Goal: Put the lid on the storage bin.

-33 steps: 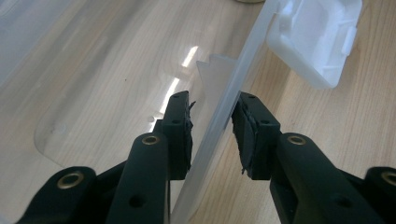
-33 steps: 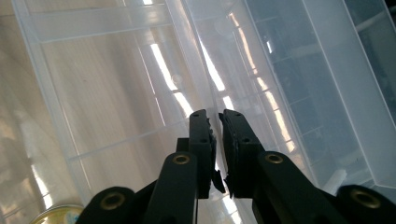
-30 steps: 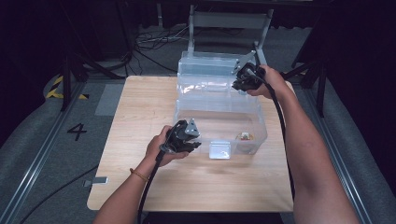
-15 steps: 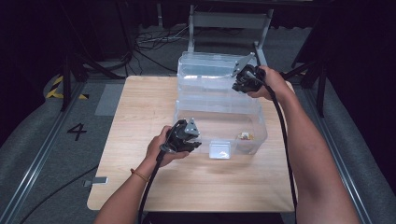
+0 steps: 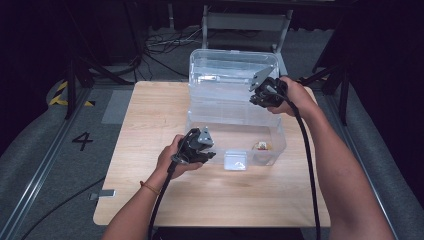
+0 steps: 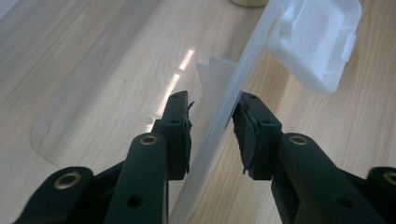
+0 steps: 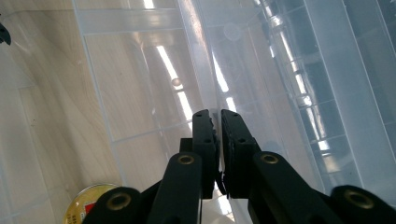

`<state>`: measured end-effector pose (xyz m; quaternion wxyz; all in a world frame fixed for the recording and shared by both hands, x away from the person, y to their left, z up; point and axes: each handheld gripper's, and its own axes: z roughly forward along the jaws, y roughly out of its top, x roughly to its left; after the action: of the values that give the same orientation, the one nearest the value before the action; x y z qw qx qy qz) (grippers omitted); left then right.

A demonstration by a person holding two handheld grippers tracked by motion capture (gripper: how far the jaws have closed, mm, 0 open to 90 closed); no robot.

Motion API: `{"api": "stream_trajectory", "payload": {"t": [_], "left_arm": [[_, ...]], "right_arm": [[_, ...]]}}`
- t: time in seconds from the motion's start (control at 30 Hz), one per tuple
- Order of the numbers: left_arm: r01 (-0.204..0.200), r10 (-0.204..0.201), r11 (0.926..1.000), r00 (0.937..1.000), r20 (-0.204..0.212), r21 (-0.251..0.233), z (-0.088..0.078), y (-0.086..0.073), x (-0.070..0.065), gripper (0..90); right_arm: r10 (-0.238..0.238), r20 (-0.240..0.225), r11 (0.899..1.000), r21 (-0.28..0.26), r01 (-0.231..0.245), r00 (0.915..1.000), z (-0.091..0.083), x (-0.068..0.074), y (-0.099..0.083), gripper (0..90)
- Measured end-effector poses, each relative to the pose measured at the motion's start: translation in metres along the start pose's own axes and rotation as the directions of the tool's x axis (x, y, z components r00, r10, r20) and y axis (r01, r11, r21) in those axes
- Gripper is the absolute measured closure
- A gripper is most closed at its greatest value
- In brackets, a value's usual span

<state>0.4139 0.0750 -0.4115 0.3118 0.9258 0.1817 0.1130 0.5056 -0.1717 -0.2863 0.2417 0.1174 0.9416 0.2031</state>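
Box point(image 5: 235, 107) – clear glossy plastic, smooth, light streaks on its walls. Its latch point(image 6: 317, 42) – milky white plastic. Table point(image 5: 150, 125) is pale matt wood grain. Gripper fingers point(image 6: 180, 133) are black matt plastic with brass-coloured rivets.

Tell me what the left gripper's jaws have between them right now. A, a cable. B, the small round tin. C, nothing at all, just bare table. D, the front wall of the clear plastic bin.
D: in the left gripper view the left gripper straddles the thin front wall of the clear plastic bin, one jaw on each side of it.
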Motion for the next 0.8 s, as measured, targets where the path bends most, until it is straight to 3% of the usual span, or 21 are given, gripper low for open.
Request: {"api": "stream_trajectory", "payload": {"t": [0.03,0.13,0.23,0.8], "left_arm": [[0.0,0.0,1.0,1.0,0.002,0.001,0.0,0.0,0.0,67.1],[-0.005,0.005,1.0,1.0,-0.001,0.008,0.001,0.001,0.0,67.0],[-0.003,0.003,0.9999,1.0,-0.003,0.013,0.001,0.001,-0.001,66.8],[-0.032,0.033,0.9991,0.9987,-0.039,0.027,0.002,0.002,-0.004,64.5]], "right_arm": [[-0.018,0.029,1.0,0.021,0.018,0.9994,-0.001,0.006,0.002,85.0],[-0.026,0.046,0.999,0.039,0.024,0.9986,-0.002,0.008,0.002,84.6],[0.004,0.033,1.0,0.004,-0.004,0.9994,-0.003,0.009,-0.002,84.5],[0.0,0.044,0.999,-0.05,0.002,0.999,-0.012,0.026,-0.014,83.2]]}}
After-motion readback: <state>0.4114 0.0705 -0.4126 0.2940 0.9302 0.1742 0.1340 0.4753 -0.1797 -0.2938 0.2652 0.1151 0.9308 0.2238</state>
